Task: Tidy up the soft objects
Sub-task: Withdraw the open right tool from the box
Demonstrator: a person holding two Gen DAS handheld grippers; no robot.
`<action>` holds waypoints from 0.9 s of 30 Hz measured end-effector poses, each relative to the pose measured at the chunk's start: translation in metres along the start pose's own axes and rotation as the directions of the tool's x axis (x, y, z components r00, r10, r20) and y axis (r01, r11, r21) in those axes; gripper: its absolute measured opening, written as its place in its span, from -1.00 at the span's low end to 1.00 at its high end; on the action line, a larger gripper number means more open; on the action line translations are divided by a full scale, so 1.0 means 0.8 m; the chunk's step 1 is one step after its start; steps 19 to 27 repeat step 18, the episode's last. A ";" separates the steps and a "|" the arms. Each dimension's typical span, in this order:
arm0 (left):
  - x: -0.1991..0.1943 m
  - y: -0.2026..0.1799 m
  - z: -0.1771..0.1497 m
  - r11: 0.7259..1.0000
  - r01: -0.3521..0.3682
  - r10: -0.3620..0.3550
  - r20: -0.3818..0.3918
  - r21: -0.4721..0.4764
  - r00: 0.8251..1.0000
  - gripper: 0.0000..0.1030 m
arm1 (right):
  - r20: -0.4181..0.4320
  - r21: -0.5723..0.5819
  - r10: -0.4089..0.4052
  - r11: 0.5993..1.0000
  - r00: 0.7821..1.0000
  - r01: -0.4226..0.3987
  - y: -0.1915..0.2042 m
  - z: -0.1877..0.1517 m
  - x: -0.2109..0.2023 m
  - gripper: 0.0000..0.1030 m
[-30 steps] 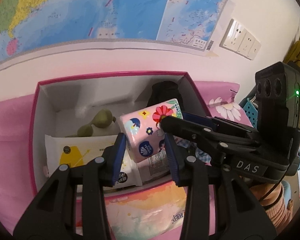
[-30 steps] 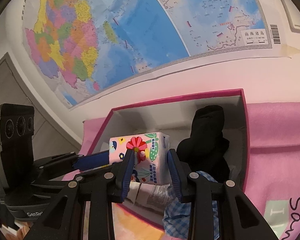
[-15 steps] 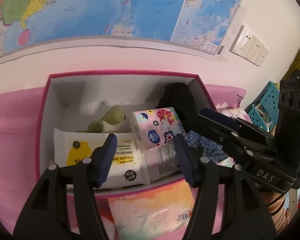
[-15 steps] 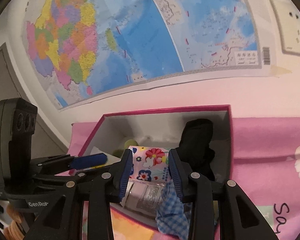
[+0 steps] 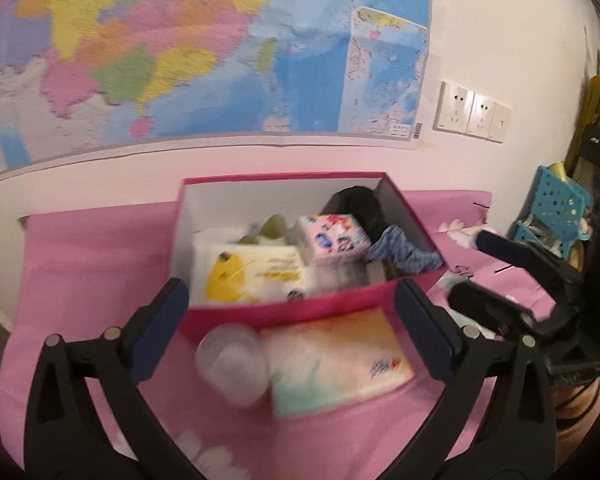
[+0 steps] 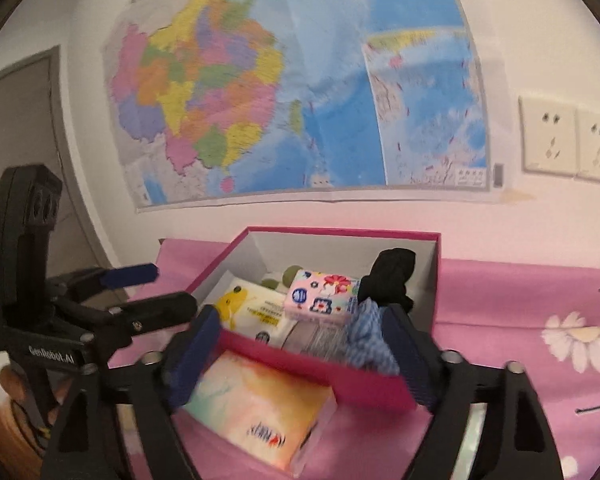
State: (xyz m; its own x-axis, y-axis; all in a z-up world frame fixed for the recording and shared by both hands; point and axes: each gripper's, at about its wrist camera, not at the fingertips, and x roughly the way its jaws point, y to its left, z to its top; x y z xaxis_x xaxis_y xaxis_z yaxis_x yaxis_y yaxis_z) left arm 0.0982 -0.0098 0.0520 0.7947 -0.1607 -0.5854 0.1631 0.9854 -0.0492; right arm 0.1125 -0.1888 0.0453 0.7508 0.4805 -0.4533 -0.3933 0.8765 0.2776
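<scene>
My left tongs (image 5: 292,320) stand spread wide, their jaws having just been opening, with nothing pinched. Between the tips I see only the near wall of the pink box (image 5: 300,308) and, in front of it on the pink cloth (image 5: 92,248), a blurred clear cup (image 5: 232,360) beside a tissue pack (image 5: 336,364). My right tongs (image 6: 300,352) are spread too, just opened and empty.

Inside the box, from the left: a flat white wipes pack (image 5: 248,276) with a yellow print, slick film by the look of it; an olive plush (image 5: 274,228) behind it; the floral pack (image 5: 334,238), a small squashy brick lying tilted on top of the others; then a crumpled blue checked cloth (image 5: 400,252) and a black fabric bundle (image 5: 360,204) against the right wall.

My worry is the floral pack. It sits propped, not flat, so I judge that a nudge to the box could slide it off. The checked cloth spills over the rim, so a tong tip could snag it. The cup looks light and round, and reaching for the tissue pack could easily knock it rolling.
</scene>
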 end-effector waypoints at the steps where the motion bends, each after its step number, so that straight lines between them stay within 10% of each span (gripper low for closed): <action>1: -0.007 0.002 -0.010 1.000 -0.020 0.020 -0.002 -0.005 1.000 0.99 | 0.004 -0.013 -0.010 1.000 1.000 0.010 0.006 -0.007 -0.007 0.90; 27: -0.054 0.017 -0.108 0.986 -0.151 0.147 -0.057 -0.067 0.988 0.99 | -0.081 -0.027 -0.077 0.997 0.994 0.075 0.067 -0.107 -0.043 1.00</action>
